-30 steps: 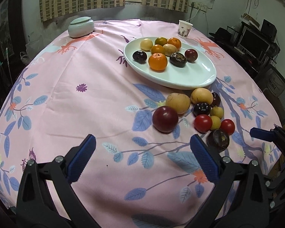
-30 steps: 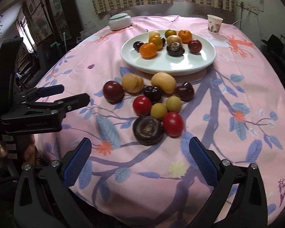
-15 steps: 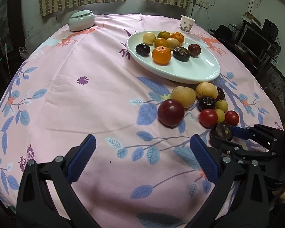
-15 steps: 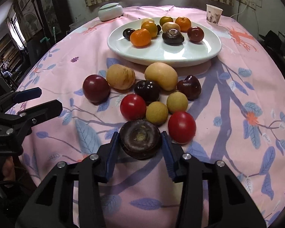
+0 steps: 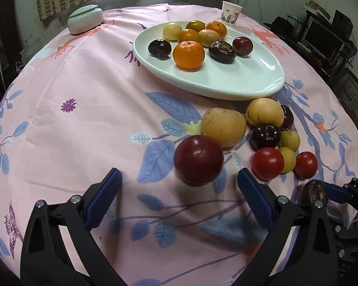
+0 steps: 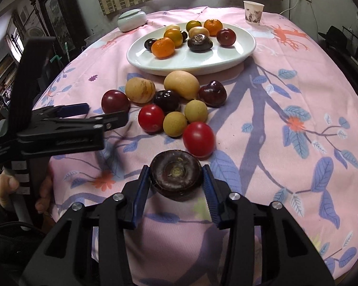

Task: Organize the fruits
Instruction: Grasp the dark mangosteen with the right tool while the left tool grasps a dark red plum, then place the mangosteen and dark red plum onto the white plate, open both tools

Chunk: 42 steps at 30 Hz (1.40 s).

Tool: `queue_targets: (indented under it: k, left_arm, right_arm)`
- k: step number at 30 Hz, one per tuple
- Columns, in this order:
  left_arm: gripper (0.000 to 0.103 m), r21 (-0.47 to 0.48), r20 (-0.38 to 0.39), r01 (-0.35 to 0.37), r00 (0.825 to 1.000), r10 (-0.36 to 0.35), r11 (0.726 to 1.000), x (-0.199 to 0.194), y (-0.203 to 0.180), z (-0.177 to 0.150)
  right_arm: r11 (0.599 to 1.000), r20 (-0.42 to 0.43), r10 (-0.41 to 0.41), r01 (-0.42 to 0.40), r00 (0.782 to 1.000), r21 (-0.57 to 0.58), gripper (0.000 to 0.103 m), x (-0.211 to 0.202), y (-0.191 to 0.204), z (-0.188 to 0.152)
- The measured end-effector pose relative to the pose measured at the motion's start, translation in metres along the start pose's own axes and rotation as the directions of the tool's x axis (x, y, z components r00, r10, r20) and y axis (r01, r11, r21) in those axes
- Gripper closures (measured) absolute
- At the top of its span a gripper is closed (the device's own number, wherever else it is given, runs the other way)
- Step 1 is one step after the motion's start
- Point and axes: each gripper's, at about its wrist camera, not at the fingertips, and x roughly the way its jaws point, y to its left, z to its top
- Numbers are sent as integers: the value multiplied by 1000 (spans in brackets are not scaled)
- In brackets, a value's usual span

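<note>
My right gripper (image 6: 176, 180) is shut on a dark brown round fruit (image 6: 176, 173), held just above the pink cloth; the same fruit shows in the left wrist view (image 5: 313, 192). My left gripper (image 5: 179, 189) is open, its fingers either side of and just short of a dark red plum (image 5: 198, 160). A white oval plate (image 5: 238, 81) holds several fruits, among them an orange (image 5: 189, 54). Loose on the cloth lie two tan fruits (image 6: 181, 84), red tomatoes (image 6: 198, 139) and small yellow-green fruits (image 6: 174, 124).
A pale green lidded jar (image 5: 84, 19) and a paper cup (image 5: 230, 13) stand at the far side of the round table. The cloth (image 5: 71, 124) drops off at the table edge all around. Dark furniture and screens stand on the right.
My right gripper closed on the dark brown fruit and lifted it slightly back from the pile. My left gripper moved forward toward the dark red plum.
</note>
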Motion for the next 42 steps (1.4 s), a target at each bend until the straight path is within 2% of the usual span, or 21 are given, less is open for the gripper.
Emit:
queue_targets:
  k: [1,2,3,5,20,31,37,42]
  left_arm:
    - [29,-3,5,-4,1000,4,1000,1,0,1]
    - [38,-2,11,7,1000,-6,1000,1,0,3]
    - [41,-3,14,17,1000,-17,1000,0,1,3]
    - [63,-14,14,68,998,-68,998,-3,1,3]
    - [64,-20,70,120,990,-119,993,-47,5,-8]
    - [64,-26,67,145,987,-143,989,-53,7,-8]
    - [63,6,84,140,987,-140,990,-58,6,9]
    - [63,22,85,121,989,-122,992,-51,14,46]
  right_arm:
    - [1000,2,2,-2,1000,1,59,-1,-1,0]
    - [1000,3,2,-2,1000,2,59,-2,-2,-1]
    - [1000,4,2,-2,1000,3,59,-3,-2,-1]
    - [1000,6,2,-2,1000,4,59,-4,-2,-1]
    - [999,21,25,-24,999,-22,59,-7,15,8]
    - [999,25,34,-33,999,-41,59,-7,18,13]
    - [997,62,34,-30,997,-66,59,-14,14,33]
    - [998,88,20,-15,996,-60,59,-9,-3,68]
